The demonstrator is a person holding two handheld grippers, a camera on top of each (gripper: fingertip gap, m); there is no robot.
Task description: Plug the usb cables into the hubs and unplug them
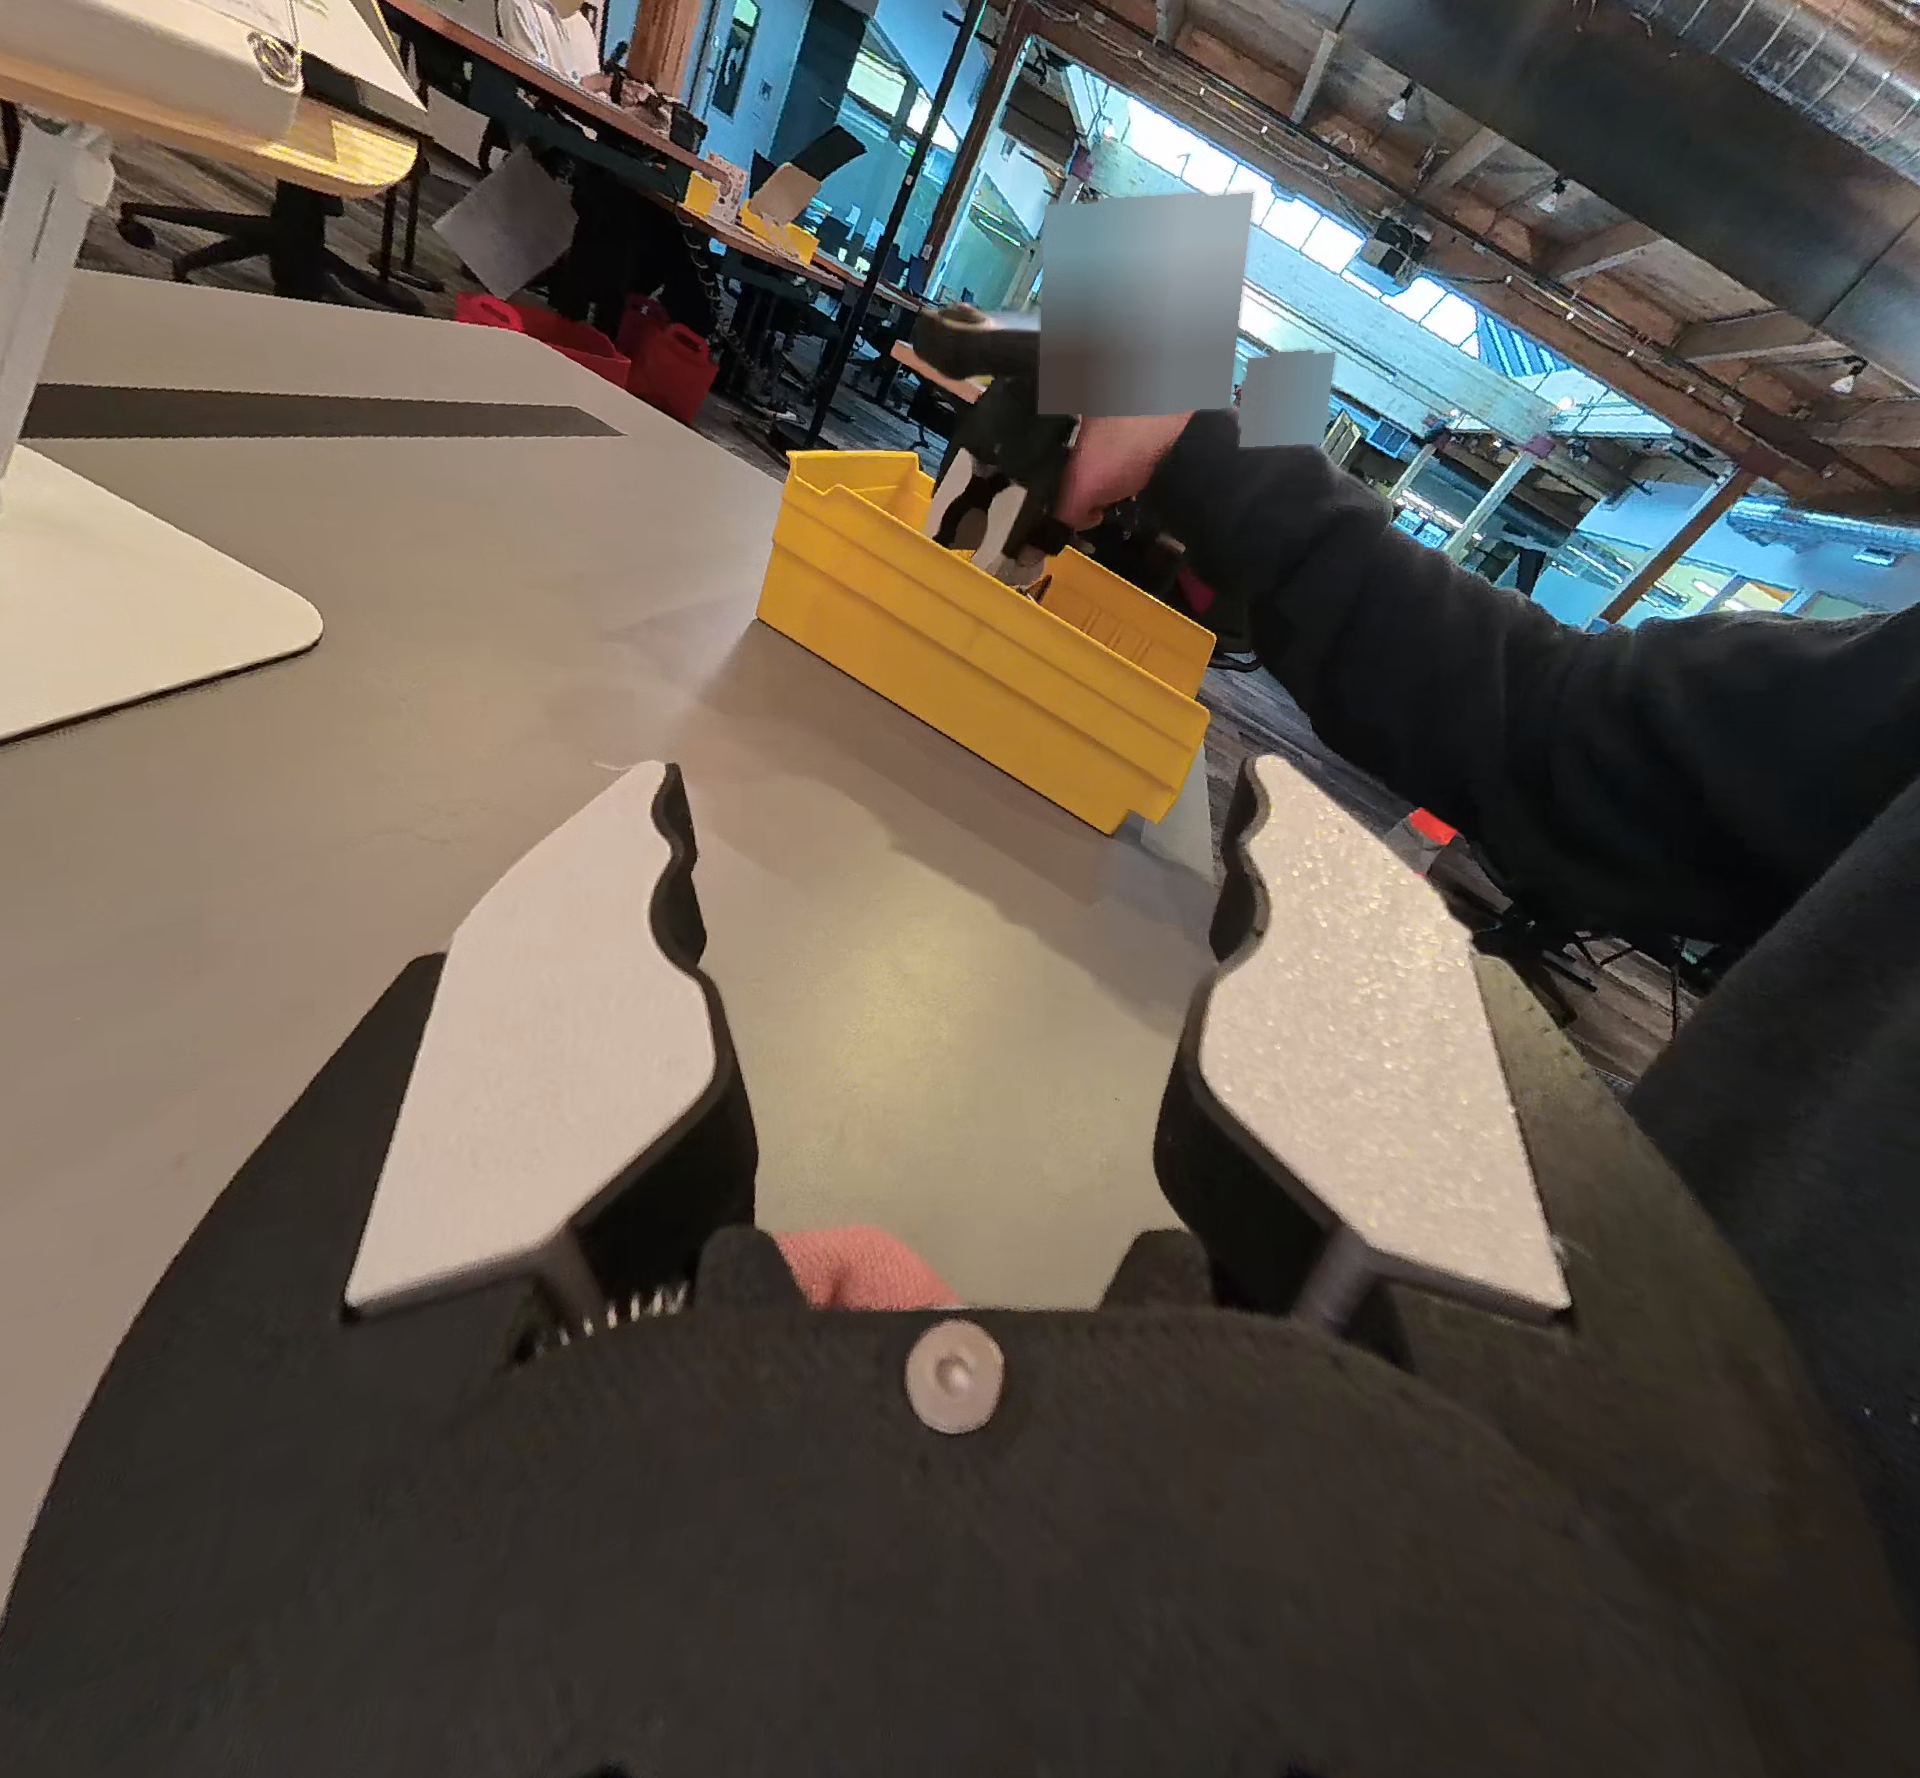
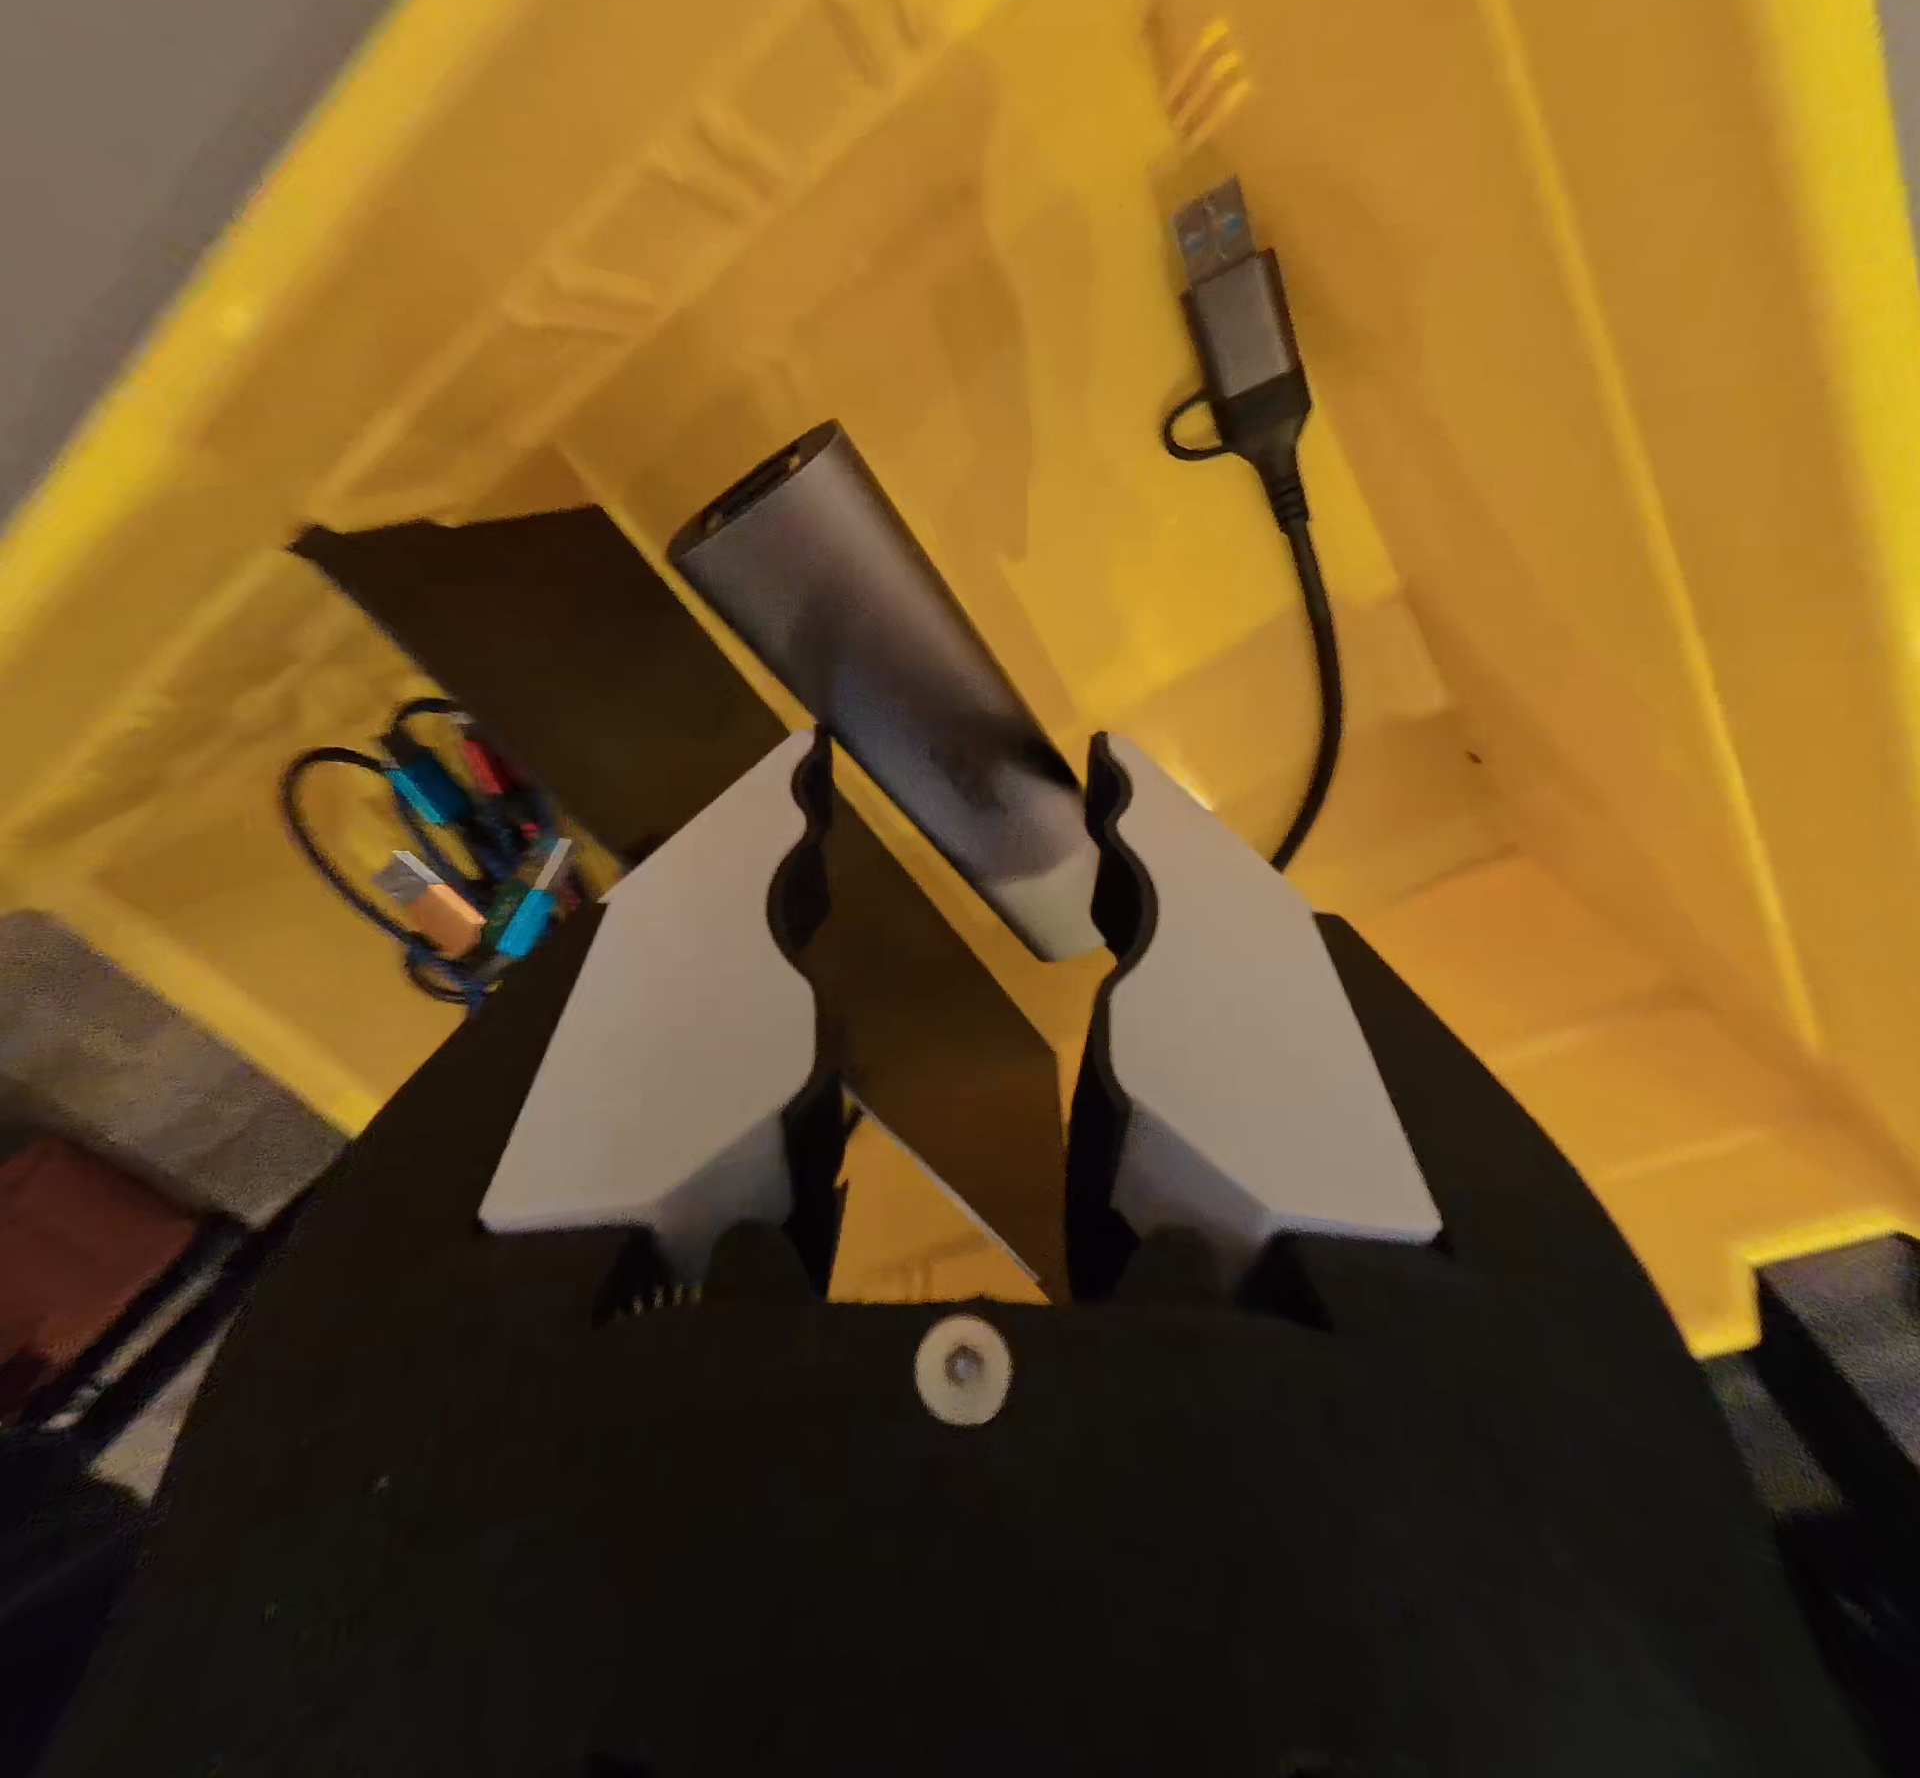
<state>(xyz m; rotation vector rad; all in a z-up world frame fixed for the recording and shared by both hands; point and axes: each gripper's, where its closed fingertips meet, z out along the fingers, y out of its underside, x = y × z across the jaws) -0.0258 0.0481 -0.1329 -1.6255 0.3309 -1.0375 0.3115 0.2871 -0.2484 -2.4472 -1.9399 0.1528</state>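
1. The bin [image 1: 966,658] sits on the worktop [image 1: 436,648], ahead of the left gripper [image 1: 951,819].
2. The right gripper [image 2: 956,793] reaches into the bin.
3. Inside, a divider [image 2: 540,627] stands between the cable bundle [image 2: 457,855], on the left, and the hub [image 2: 883,679].
4. The hub's plug [image 2: 1236,294] lies to its right.
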